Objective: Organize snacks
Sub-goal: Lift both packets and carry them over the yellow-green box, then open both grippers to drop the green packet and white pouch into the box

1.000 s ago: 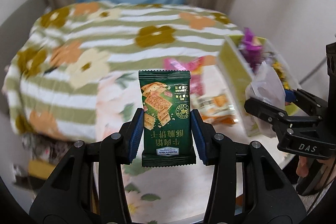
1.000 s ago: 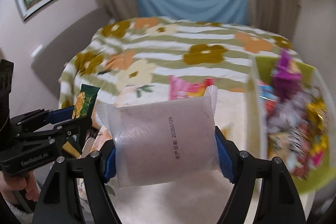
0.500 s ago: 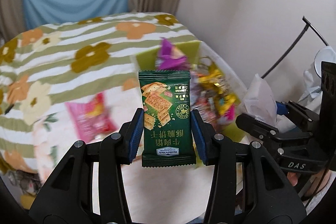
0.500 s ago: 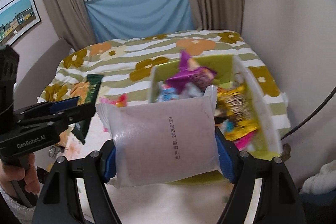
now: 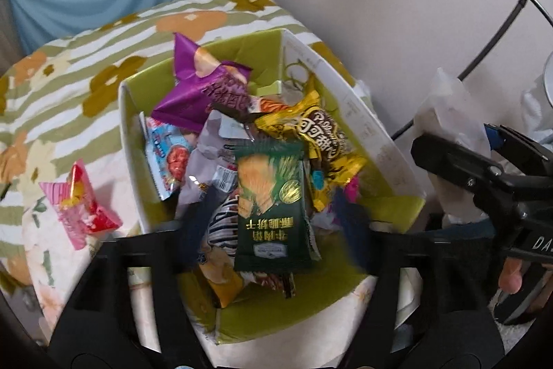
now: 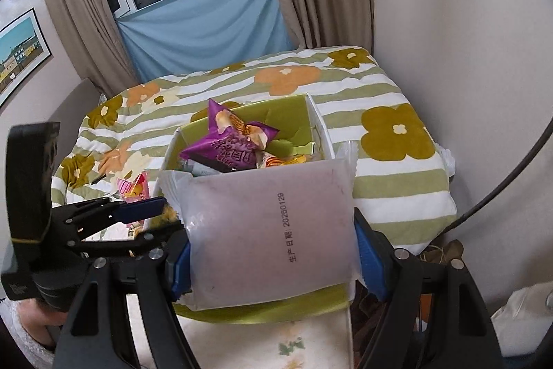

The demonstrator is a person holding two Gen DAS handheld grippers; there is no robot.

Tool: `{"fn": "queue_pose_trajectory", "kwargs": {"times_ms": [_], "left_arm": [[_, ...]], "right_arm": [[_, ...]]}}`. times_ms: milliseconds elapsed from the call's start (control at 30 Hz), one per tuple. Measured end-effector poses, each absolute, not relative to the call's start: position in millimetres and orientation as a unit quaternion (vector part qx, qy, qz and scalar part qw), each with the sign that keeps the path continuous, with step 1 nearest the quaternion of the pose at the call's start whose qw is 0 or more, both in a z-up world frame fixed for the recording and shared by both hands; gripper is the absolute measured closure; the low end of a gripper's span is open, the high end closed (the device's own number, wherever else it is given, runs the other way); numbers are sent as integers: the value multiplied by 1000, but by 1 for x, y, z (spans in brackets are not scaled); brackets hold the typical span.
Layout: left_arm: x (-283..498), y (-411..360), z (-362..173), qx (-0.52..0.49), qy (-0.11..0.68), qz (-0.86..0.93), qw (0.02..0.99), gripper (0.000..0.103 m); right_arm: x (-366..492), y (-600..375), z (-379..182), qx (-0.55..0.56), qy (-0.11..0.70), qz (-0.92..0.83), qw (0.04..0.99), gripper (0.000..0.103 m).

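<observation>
A green-lined white box (image 5: pixel 363 123) full of snack packets sits on the flowered bedspread; it also shows in the right wrist view (image 6: pixel 312 118). My left gripper (image 5: pixel 273 227) is over the box with its fingers spread wide and blurred. The dark green cracker packet (image 5: pixel 273 203) is loose between them, over the pile. My right gripper (image 6: pixel 271 251) is shut on a frosted white packet (image 6: pixel 266 230), held at the box's near edge. That packet and gripper show at the right in the left wrist view (image 5: pixel 456 134).
A pink snack packet (image 5: pixel 79 203) lies on the bedspread left of the box. A purple packet (image 5: pixel 204 89) tops the pile, with a yellow one (image 5: pixel 321 134) beside it. A wall stands close on the right. A black cable (image 5: pixel 484 57) runs along it.
Both grippers swung right from over the bedspread to the box. My left gripper opened and let go of the green cracker packet. My right gripper still holds the white packet.
</observation>
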State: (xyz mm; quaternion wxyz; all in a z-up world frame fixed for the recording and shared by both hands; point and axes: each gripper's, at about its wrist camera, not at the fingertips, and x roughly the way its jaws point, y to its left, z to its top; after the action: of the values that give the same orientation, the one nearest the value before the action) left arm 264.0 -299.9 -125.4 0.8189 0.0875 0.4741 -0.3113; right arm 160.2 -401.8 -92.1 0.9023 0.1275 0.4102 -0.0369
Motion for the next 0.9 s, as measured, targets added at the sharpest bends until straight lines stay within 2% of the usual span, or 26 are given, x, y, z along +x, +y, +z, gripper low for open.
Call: {"fn": "queue_pose_trajectory", "kwargs": {"times_ms": [33, 433, 667, 733, 833, 900], "left_arm": [[263, -295, -123, 76, 467, -307, 826, 1], [277, -222, -126, -6, 482, -237, 843, 1], [277, -195, -131, -12, 488, -201, 849, 1], [276, -187, -132, -17, 489, -193, 850, 1], [273, -178, -135, -26, 492, -186, 850, 1], [272, -173, -137, -32, 494, -183, 850, 1]], "right_arm": [[161, -404, -93, 128, 410, -33, 902, 30], [197, -384, -112, 110, 442, 43, 889, 29], [225, -372, -133, 103, 475, 43, 873, 27], [228, -371, -138, 103, 482, 34, 869, 22], [220, -371, -130, 107, 445, 47, 888, 7], [216, -370, -122, 99, 430, 49, 896, 5]]}}
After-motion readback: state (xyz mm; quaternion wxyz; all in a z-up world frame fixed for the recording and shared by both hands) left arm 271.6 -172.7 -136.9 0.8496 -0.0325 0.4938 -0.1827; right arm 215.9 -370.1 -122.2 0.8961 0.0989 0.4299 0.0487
